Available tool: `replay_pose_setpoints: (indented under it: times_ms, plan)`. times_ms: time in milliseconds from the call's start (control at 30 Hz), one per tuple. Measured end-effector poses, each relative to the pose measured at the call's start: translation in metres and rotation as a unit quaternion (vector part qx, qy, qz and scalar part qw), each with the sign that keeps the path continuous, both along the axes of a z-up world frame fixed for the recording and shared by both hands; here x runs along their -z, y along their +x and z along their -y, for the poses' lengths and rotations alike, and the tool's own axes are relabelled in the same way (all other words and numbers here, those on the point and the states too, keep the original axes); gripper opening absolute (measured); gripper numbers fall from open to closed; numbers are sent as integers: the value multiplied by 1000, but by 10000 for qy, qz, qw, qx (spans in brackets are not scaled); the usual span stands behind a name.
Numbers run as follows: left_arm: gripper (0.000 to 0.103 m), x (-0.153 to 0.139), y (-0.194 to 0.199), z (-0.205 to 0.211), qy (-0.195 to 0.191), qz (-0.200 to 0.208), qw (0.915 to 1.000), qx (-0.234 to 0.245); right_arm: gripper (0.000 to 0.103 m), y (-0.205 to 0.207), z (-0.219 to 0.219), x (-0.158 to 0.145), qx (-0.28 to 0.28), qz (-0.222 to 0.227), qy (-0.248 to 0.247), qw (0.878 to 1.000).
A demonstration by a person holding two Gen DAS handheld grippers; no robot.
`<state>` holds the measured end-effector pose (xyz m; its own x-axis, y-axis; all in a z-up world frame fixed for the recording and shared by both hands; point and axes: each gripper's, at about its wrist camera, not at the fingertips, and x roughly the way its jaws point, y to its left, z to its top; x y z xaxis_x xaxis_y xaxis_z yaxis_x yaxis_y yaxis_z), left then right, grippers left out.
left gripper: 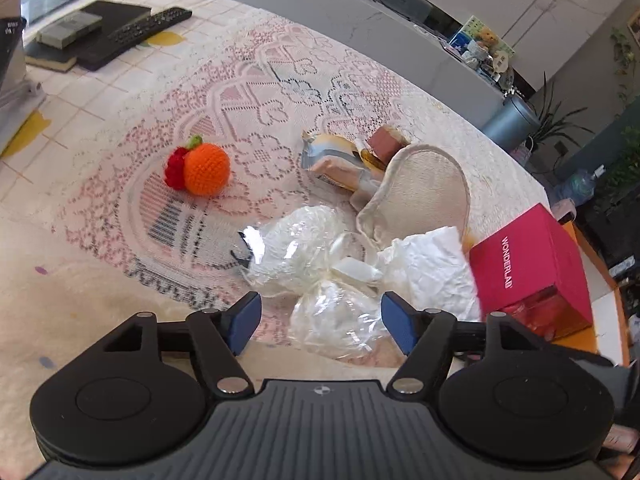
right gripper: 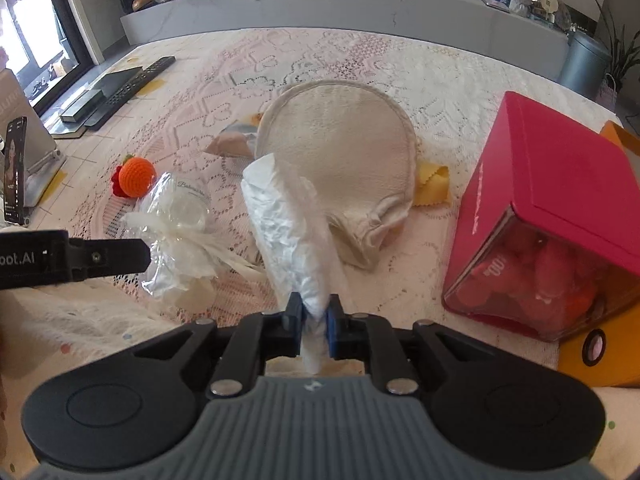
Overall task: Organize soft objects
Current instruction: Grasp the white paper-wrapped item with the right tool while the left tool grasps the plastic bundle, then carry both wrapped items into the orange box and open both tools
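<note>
While the lace-covered table (right gripper: pixel 400 56) holds a pink box (right gripper: pixel 560 200) at its right, the right gripper (right gripper: pixel 314 320) is clamped on a white crumpled wrapper (right gripper: pixel 280 216); the left gripper (left gripper: pixel 320 320) hangs spread apart over a clear plastic bag (left gripper: pixel 332 320), beside a beige mitt (right gripper: pixel 340 148) and crocheted orange (left gripper: pixel 206 168).

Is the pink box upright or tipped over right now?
Tipped over. The pink box lies on its side on the table, its clear plastic end facing the right-wrist camera, with its WONDERLAB lettering running sideways.
</note>
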<state>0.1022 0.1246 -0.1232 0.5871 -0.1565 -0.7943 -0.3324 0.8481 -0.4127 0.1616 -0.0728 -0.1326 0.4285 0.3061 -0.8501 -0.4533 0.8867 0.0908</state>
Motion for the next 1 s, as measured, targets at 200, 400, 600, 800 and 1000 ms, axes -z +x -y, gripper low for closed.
replay_pose_setpoints:
  times_ms: [200,400,600,800,1000]
  plan:
    - [80,10,23,11,35,-313,9994,-166,49,9,-13,-6,-250,223,-105,9994]
    - [80,27,37,10,27,-563,9981,-251,48,28,-26,0,-506,106,-192,9985]
    - [80,37,45,10,-5,-607,9979,-222,34,32,-29,16,-553,-146,-317,9979]
    - [65,42,46,16,180,-582,9981,-47,14,31,-25,15,-471,-82,-333,9983]
    - [48,33,34,20,307,-387,9988,37,13,22,-17,2,-368,65,-234,9990]
